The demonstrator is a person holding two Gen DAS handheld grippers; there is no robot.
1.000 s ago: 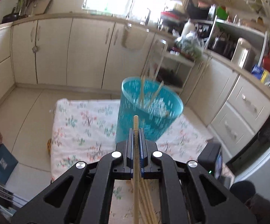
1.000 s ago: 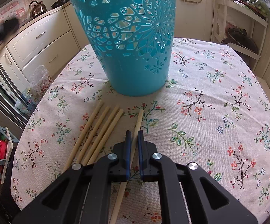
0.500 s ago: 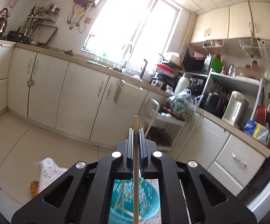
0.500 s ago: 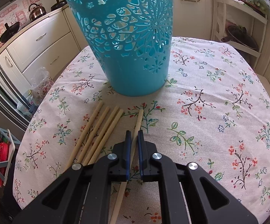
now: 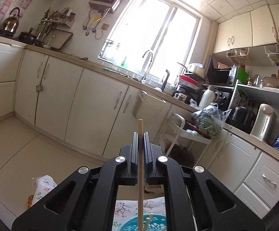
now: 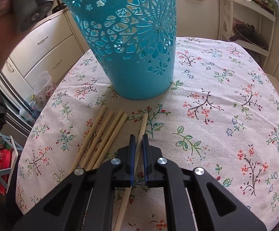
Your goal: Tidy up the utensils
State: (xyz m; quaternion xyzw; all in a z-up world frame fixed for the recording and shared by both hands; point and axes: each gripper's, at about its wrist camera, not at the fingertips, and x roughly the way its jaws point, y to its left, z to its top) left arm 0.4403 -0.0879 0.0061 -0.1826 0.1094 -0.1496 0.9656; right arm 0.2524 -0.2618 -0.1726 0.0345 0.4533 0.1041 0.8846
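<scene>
Left hand-held gripper clamped on a chopstick, long axis vertical, lower end over the teal basket. Right hand-held gripper slightly open, straddling a lone chopstick flat on the surface, tip toward basket; four chopsticks just left, roughly parallel

Left gripper was held up high, aimed level out across the room, jaws clamped tight. Right gripper sat low, angled downward, jaws a little apart.
</scene>
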